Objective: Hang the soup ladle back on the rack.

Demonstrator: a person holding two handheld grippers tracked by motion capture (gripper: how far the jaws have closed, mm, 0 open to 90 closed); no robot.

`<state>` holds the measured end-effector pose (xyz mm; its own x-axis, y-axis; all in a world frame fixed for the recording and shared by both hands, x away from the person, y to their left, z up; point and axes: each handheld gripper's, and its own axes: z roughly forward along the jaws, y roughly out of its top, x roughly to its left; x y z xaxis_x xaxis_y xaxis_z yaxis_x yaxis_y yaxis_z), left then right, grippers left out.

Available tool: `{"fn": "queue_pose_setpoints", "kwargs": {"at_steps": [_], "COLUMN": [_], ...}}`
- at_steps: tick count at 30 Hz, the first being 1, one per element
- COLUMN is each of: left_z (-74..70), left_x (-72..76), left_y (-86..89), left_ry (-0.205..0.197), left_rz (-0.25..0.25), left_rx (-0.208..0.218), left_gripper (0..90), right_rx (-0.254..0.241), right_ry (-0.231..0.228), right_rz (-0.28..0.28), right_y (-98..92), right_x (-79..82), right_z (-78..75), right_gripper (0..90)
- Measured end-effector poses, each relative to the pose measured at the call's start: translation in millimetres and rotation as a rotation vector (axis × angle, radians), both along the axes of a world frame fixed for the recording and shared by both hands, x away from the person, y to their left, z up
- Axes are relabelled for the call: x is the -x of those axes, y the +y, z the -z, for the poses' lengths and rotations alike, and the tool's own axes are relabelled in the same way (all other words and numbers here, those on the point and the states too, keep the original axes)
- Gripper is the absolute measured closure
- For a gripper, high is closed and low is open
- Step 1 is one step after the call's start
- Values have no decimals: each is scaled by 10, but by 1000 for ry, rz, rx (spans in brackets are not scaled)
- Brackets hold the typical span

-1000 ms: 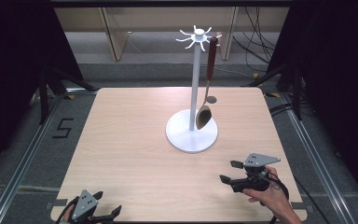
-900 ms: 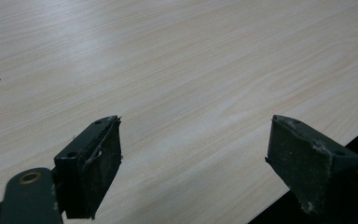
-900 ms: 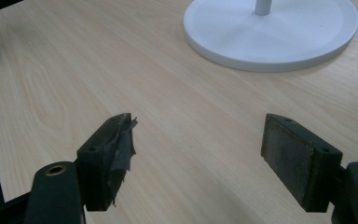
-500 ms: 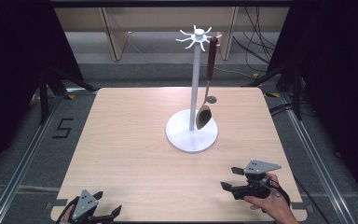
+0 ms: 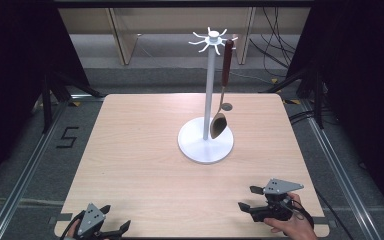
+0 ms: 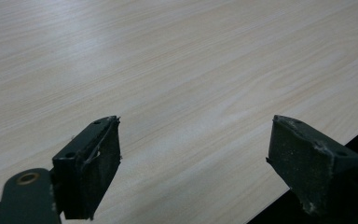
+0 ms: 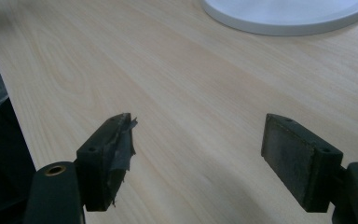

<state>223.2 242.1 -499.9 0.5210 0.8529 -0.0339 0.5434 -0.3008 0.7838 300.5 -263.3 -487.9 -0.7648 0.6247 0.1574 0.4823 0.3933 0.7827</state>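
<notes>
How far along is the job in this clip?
Looks done: the spoon hangs from a hook of the white stand. Nothing is in hand: the left gripper and right gripper are open and empty near the table's near edge. Nothing else on the table appears left to hang.
</notes>
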Motion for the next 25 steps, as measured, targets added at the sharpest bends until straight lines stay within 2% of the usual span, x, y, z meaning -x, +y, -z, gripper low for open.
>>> {"fn": "queue_pose_setpoints", "kwargs": {"at_steps": [1, 2, 3, 5, 6, 9, 19, 22, 23, 25], "left_z": [0, 0, 3, 1, -5, 1, 1, 0, 0, 1], "left_x": [0, -1, 5, -2, -5, -2, -5, -4, -4, -6], "left_y": [-1, 0, -18, -7, 9, 3, 6, 6, 6, 5], "left_ry": [0, 0, -3, -9, -2, 0, -1, -2, -2, -3], "left_rz": [0, -1, -7, 8, 10, 0, 1, 1, 0, 1], "left_rx": [1, 0, 33, 20, -8, 1, 1, 1, 1, 1], "left_gripper": [161, 158, 154, 154, 154, 154, 153, 153, 153, 153], "right_rx": [6, -10, 3, 7, 8, 12, 22, 17, 32, 26], "right_ry": [-11, 26, 9, 9, 9, -7, -14, 6, -14, -6], "right_rz": [24, 23, 3, -5, -7, -6, 16, 13, 19, 17], "right_y": [-4, 5, -8, -11, -13, -19, -11, -6, -16, -13], "right_x": [9, 26, 9, 1, -1, -8, 4, 4, 1, 2], "right_z": [3, 3, 4, 11, 12, 16, 13, 16, 11, 12], "right_gripper": [261, 260, 260, 260, 260, 261, 260, 261, 261, 261]}}
